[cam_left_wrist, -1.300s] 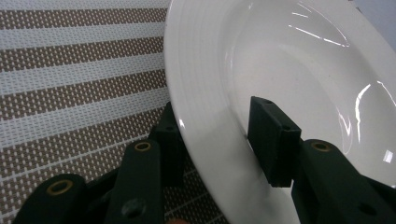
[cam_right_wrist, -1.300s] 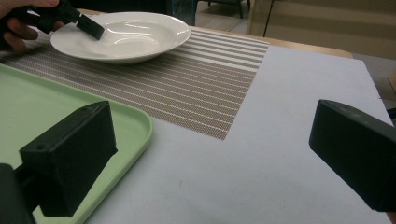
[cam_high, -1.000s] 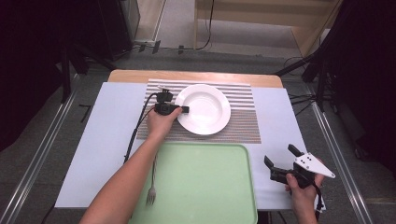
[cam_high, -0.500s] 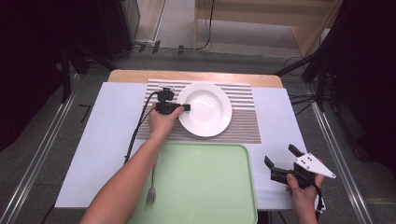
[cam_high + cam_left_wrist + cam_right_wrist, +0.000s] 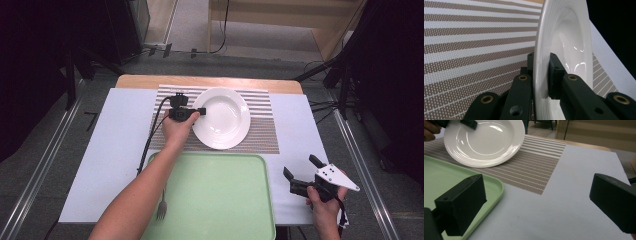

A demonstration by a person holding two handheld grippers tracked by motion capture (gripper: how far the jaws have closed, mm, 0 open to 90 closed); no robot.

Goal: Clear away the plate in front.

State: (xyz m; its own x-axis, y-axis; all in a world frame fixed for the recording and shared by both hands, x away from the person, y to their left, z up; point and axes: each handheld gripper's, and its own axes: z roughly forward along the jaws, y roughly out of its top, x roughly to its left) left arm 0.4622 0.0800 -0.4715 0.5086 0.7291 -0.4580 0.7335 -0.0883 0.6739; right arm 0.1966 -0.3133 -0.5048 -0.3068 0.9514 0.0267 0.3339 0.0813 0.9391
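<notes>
A white deep plate (image 5: 222, 119) lies on the striped placemat (image 5: 260, 131) at the middle back of the table. My left gripper (image 5: 200, 110) reaches in from the plate's left. In the left gripper view its jaws have just been closing, and the fingers (image 5: 560, 72) now clamp the plate's rim (image 5: 539, 45) from both sides. My right gripper (image 5: 301, 167) is held open above the table's front right corner, nothing between its jaws (image 5: 536, 202). From there the plate (image 5: 484, 142) and the left gripper (image 5: 469, 123) show farther off.
A light green tray (image 5: 215, 200) lies in front of the placemat, its corner (image 5: 496, 187) close to my right gripper. A fork (image 5: 161, 207) rests at the tray's left edge beside my left forearm. A white sheet (image 5: 115, 130) covers the table.
</notes>
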